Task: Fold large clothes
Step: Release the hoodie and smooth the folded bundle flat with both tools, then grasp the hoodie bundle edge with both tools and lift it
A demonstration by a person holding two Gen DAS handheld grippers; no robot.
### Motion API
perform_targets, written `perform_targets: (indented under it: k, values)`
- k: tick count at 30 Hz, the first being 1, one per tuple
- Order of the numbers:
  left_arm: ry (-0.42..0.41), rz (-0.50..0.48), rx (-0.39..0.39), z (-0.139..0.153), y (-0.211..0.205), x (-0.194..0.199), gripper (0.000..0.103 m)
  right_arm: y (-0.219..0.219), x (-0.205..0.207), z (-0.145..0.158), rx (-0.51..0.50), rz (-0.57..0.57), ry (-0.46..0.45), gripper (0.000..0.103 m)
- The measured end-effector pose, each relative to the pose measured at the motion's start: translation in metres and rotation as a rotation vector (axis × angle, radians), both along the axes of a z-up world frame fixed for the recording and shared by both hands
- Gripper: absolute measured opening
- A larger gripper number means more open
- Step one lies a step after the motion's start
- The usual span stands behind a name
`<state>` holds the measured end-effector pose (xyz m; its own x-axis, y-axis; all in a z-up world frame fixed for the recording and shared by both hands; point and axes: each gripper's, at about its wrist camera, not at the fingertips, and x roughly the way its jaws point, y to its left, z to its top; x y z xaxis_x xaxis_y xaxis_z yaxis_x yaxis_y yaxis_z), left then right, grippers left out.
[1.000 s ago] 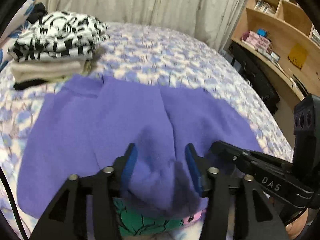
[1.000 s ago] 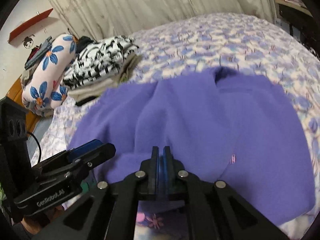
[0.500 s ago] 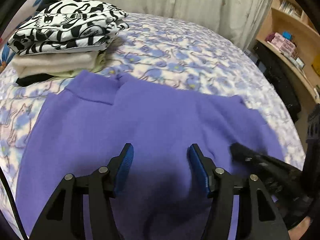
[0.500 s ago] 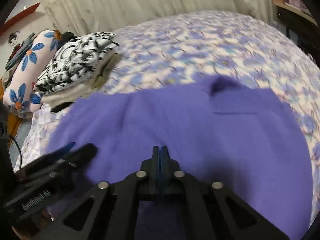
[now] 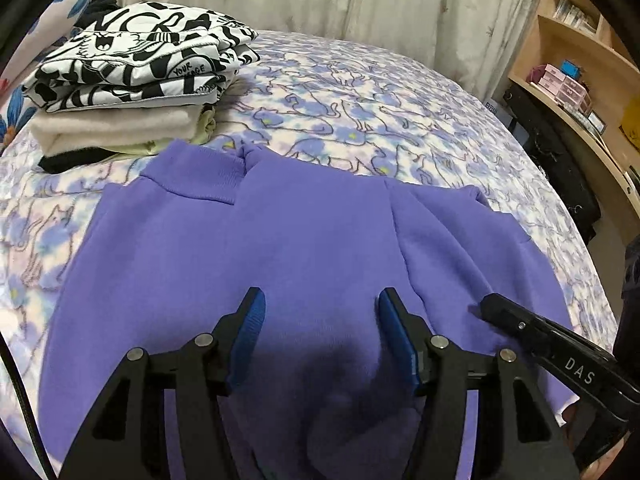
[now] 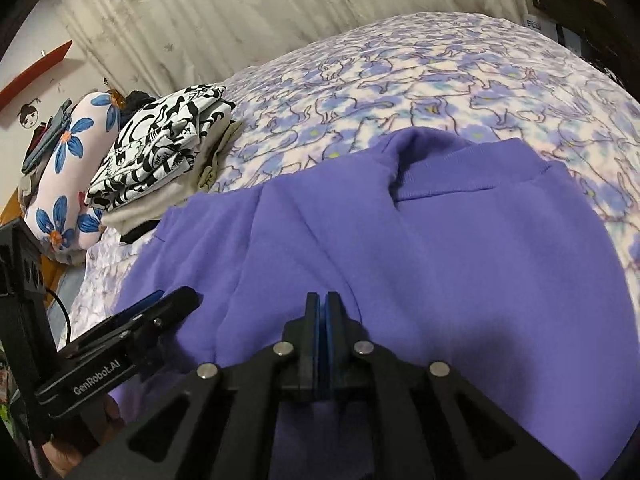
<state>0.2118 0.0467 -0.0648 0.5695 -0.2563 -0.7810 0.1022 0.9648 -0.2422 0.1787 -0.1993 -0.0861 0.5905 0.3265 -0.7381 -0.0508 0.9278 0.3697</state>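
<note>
the large purple fleece sweatshirt (image 5: 280,248) lies spread on the bed with the blue-and-white cat-print cover (image 5: 380,104), directly ahead of and beneath both tools, its ribbed collar (image 5: 200,176) at the far edge away from them. the left tool (image 5: 318,320) hovers over the near part of the garment with its blue pads parted and nothing pinched between them; the cloth only shows through the gap. the right tool (image 6: 322,308) is clenched, pads pressed together, and no fold of fabric can be seen caught in them, so it seems to be pressing or smoothing rather than gripping. beyond the left tool, to its far left, sits a stack of folded clothes topped by a black-and-white printed garment (image 5: 140,64), close to the collar. the fold looks partly made: one side panel overlaps the body along a seam ahead of the right tool. the risks from here, as i judge it: the soft thick fleece may spring back or bunch if the left tool closes on only the top layer, leaving the under layer behind and skewing the fold; dragging the cloth could rumple the loose bed cover; and a wide sweep toward the far left could knock the stack over.
</note>
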Motion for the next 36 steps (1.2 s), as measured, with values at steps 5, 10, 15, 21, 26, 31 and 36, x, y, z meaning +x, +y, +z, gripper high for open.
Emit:
perform_targets:
  k: [5,10,15,21,26,31,36]
  values:
    - [-0.020,0.004,0.024,0.031,0.007,-0.029,0.058,-0.001,-0.026,0.024,0.007,-0.016,-0.018,0.003]
    - [-0.053,-0.004,0.072,0.062,0.018,-0.071,0.059,0.007,-0.060,0.046,-0.023,-0.007,-0.040,0.003]
    - [-0.069,0.010,0.077,0.083,0.039,-0.110,0.064,0.022,-0.092,0.068,-0.048,0.017,-0.076,0.003]
    - [-0.034,0.045,-0.009,0.088,0.079,-0.147,0.070,0.044,-0.117,0.086,-0.095,0.066,-0.109,0.003]
    - [0.021,0.082,-0.087,0.067,0.110,-0.163,0.071,0.061,-0.127,0.094,-0.124,0.095,-0.122,0.003]
    - [0.078,0.090,-0.215,0.032,0.128,-0.167,0.071,0.072,-0.125,0.092,-0.115,0.099,-0.112,0.003]
    - [0.092,0.107,-0.347,0.001,0.136,-0.156,0.071,0.081,-0.116,0.086,-0.121,0.091,-0.117,0.003]
